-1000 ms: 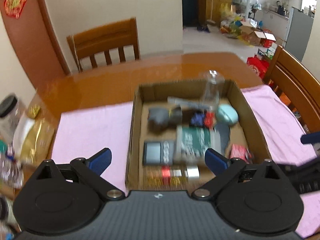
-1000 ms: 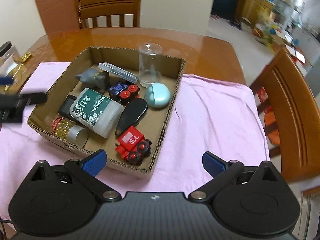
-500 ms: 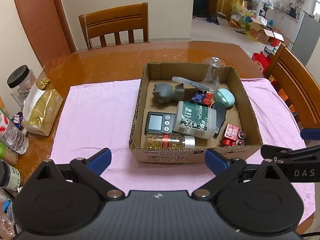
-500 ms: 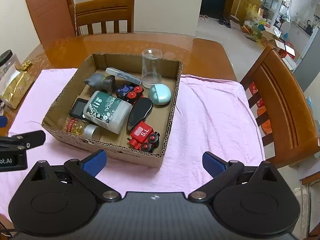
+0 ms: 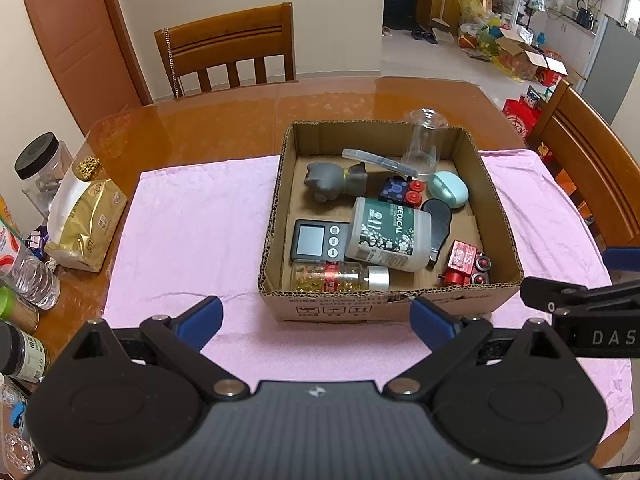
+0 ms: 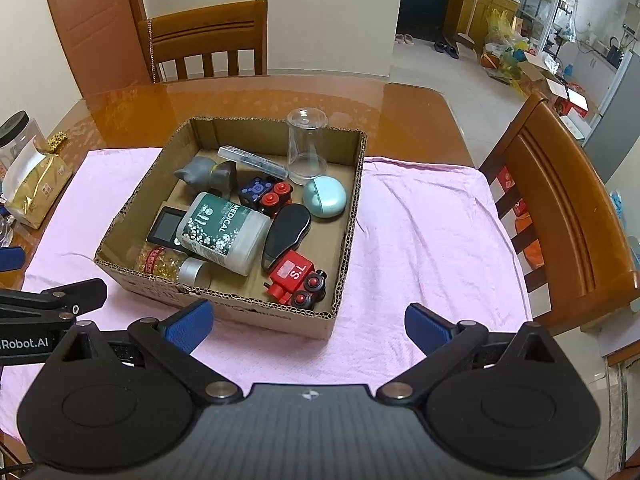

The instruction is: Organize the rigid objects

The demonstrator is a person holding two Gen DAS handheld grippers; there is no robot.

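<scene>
A cardboard box [image 5: 384, 308] [image 6: 344, 236] sits on a pink cloth [image 5: 192, 232] [image 6: 424, 232]. Inside lie a green-labelled MEDICAL bottle [image 5: 390, 234] [image 6: 224, 228], a grey cat figure [image 5: 334, 176] [image 6: 208, 174], a red toy train [image 5: 464, 262] [image 6: 296, 278], a clear cup [image 5: 424, 144] [image 6: 307, 148], a teal case [image 5: 448, 189] [image 6: 324, 196], a capsule jar [image 5: 340, 276] [image 6: 172, 262] and a small timer [image 5: 318, 240]. My left gripper [image 5: 316, 322] is open, hovering before the box's near wall. My right gripper [image 6: 308, 326] is open too, held in front of the box's near right corner. Both are empty.
A gold bag [image 5: 84, 220], a black-lidded jar [image 5: 40, 164] and bottles [image 5: 28, 272] crowd the table's left edge. Wooden chairs stand at the far side [image 5: 228, 48] and the right side [image 6: 560, 216]. Bare wooden tabletop [image 5: 248, 120] lies beyond the box.
Both grippers have pulled back and risen, so the box looks smaller and farther. The blur in the left wrist view is gone. Nothing in the box has moved.
</scene>
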